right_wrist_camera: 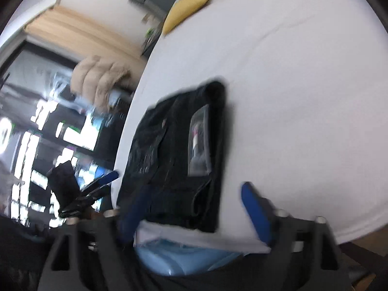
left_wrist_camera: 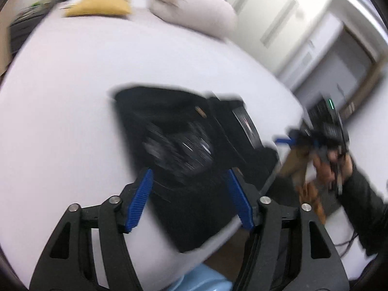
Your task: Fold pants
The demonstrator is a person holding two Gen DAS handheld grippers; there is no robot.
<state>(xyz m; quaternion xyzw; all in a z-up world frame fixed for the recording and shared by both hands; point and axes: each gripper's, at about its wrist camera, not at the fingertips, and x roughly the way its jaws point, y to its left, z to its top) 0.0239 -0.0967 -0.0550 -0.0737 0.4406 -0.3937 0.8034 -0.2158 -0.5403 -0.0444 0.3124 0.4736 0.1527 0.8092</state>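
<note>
While the left wrist view looks down, the black pants [left_wrist_camera: 184,145] lie folded on the white bed [left_wrist_camera: 72,97], right ahead of the left gripper [left_wrist_camera: 190,200]. Its jaws are wide and hold nothing. From the right wrist view, the pants [right_wrist_camera: 177,155] run long, away from the right gripper [right_wrist_camera: 191,208]. Its jaws are wide too, empty.

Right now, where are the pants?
The black pants lie folded on the white bed, near its close edge. In the left wrist view they sit centre, just beyond the open left gripper; the yellow pillow is far behind.
</note>
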